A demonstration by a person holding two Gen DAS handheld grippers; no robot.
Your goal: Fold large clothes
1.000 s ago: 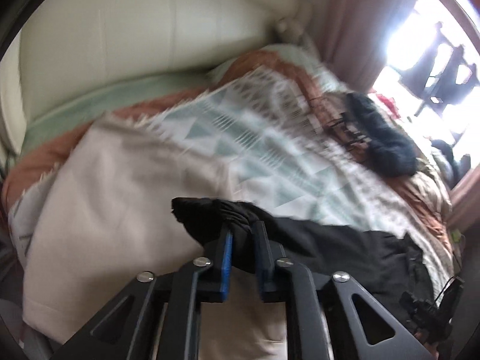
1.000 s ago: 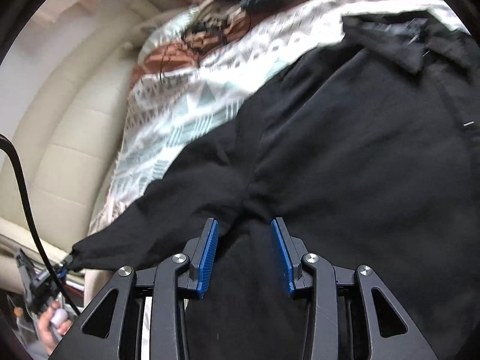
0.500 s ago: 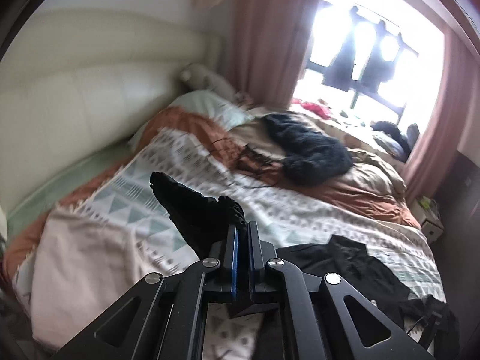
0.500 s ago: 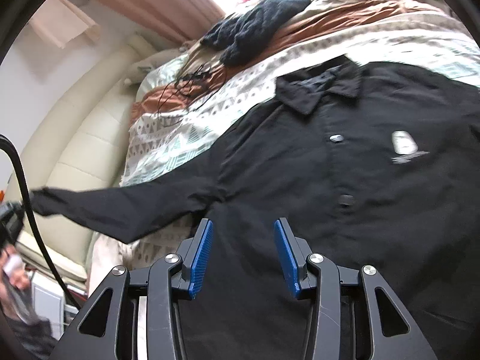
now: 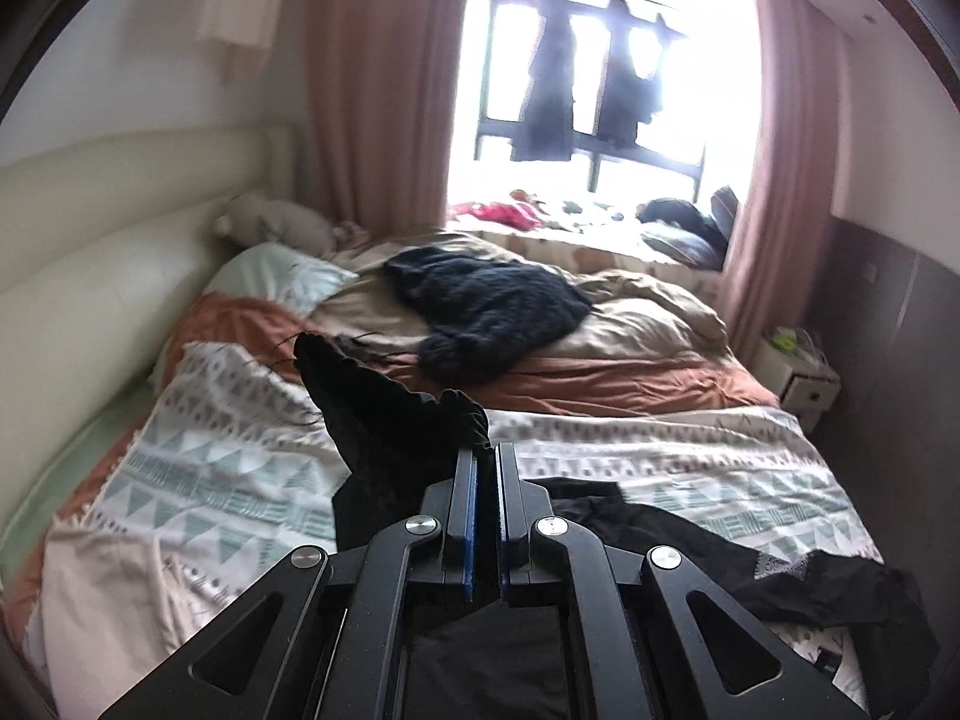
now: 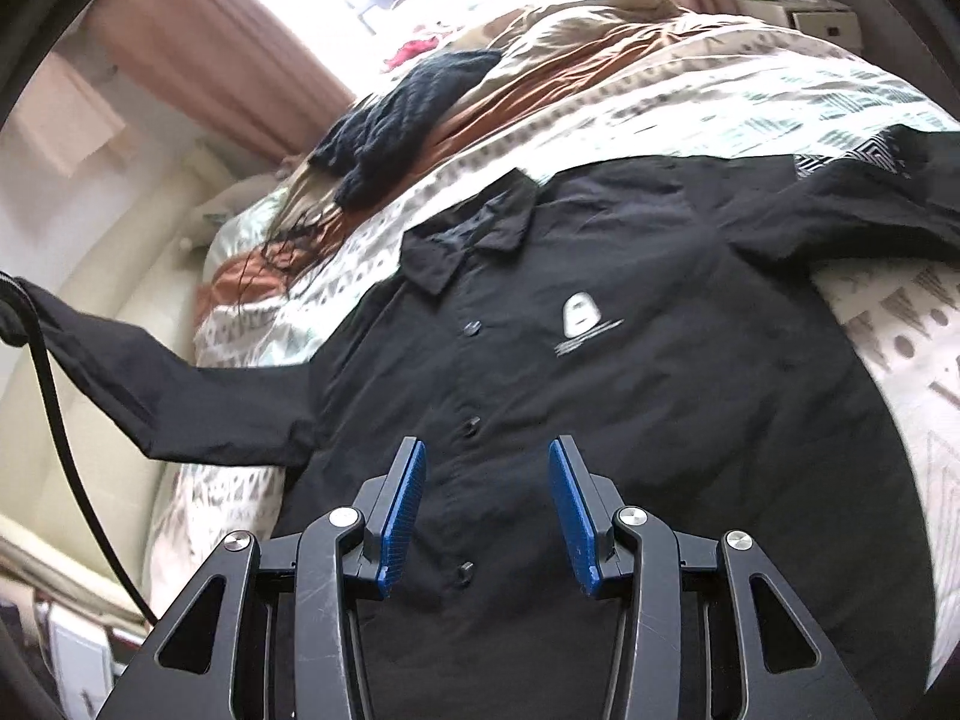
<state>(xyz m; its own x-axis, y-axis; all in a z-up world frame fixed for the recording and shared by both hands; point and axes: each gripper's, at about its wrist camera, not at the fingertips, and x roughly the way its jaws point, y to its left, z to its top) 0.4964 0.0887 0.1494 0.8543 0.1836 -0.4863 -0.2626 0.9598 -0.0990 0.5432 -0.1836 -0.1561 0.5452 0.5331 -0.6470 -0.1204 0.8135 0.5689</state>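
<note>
The black shirt [image 6: 600, 396] is lying collar-away ahead of the spread right gripper [image 6: 487, 516] on the patterned blanket [image 6: 690, 102]; the left gripper [image 5: 486, 504] is pinching its sleeve [image 5: 384, 420], stretching leftward.

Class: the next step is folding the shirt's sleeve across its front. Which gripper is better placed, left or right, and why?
Left. The left gripper is already shut on the sleeve, lifted off the bed. The right gripper hovers open over the shirt front, holding nothing.
</note>
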